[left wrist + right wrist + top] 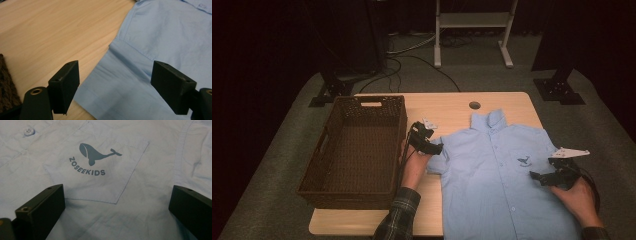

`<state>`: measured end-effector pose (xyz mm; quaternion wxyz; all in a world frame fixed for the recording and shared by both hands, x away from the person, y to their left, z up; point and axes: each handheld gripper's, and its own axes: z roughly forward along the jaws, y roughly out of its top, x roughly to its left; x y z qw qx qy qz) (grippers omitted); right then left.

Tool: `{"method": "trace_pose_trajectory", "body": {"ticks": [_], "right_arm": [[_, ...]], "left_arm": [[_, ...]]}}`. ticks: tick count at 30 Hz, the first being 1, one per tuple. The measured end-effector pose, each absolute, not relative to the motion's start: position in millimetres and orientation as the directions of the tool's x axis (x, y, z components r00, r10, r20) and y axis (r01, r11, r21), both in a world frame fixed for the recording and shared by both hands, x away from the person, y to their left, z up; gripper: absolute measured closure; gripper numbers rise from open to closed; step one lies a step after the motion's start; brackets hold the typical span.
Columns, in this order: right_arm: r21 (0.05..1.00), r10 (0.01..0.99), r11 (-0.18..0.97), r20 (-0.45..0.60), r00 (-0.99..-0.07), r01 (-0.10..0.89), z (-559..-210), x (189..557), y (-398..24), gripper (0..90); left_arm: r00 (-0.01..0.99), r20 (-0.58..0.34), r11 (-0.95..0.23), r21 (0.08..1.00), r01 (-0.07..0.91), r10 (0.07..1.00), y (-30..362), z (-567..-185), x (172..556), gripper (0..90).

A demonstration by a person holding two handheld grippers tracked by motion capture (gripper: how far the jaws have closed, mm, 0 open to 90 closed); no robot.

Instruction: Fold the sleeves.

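Wicker first: at nine o'clock on the tabletop (452,107) we have the dark woven basket (357,150), empty and well apart from the work. Moving rightward, our left tongs (436,148) sit just at the shirt's sleeve, on the basket side. In the left gripper view the left tongs (115,85) stand spread, one jaw over bare wood, the other over cloth, with the sleeve hem (100,100) lying between them but not pinched.

Next comes the light blue shirt (497,170), spread flat and buttoned, collar at twelve o'clock and tail toward six, so its long axis runs away from us. The sleeve sticks out toward nine o'clock, straight at the left tongs, which we judge the nearer pair for the coming grab.

Furthest right, at about four o'clock, our right tongs (536,176) hover by the chest pocket. In the right gripper view the right tongs (117,207) are spread too, holding nothing, with the whale print (97,153) just ahead at twelve.
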<state>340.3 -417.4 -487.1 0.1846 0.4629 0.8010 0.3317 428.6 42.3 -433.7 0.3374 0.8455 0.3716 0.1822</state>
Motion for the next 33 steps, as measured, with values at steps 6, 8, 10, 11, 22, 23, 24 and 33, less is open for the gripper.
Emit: {"method": "trace_pose_trajectory", "body": {"ticks": [6, 8, 10, 11, 22, 23, 24, 33], "right_arm": [[0.690, 0.875, 0.351, -0.001, -0.483, 0.633, -477, 336, -408, 4.5], [0.703, 0.862, 0.345, 0.025, -0.507, 0.622, -477, 336, -401, 2.5], [0.700, 0.852, 0.359, 0.024, -0.523, 0.617, -479, 336, -392, 2.0], [0.698, 0.848, 0.365, 0.023, -0.529, 0.616, -480, 337, -389, 1.4], [0.707, 0.861, 0.351, 0.015, -0.508, 0.615, -487, 340, -388, 0.0], [0.707, 0.861, 0.351, 0.015, -0.508, 0.615, -487, 340, -388, 0.0], [0.708, 0.863, 0.350, 0.012, -0.505, 0.614, -488, 341, -390, 0.0], [0.710, 0.870, 0.338, 0.013, -0.492, 0.618, -488, 341, -396, 0.0]], "left_arm": [[0.641, 0.054, -0.493, 0.689, 0.531, 0.765, 44, -440, 434, 23.0], [0.632, 0.050, -0.486, 0.687, 0.540, 0.773, 44, -441, 435, 23.0], [0.625, 0.048, -0.481, 0.685, 0.546, 0.779, 45, -441, 436, 23.0], [0.624, 0.050, -0.481, 0.685, 0.548, 0.780, 46, -441, 436, 23.0], [0.611, 0.047, -0.469, 0.689, 0.553, 0.790, 46, -443, 439, 22.9], [0.611, 0.047, -0.469, 0.689, 0.553, 0.790, 46, -443, 439, 22.9], [0.608, 0.045, -0.467, 0.685, 0.558, 0.793, 46, -444, 440, 23.0], [0.606, 0.017, -0.460, 0.668, 0.584, 0.795, 46, -449, 445, 34.6]]}}
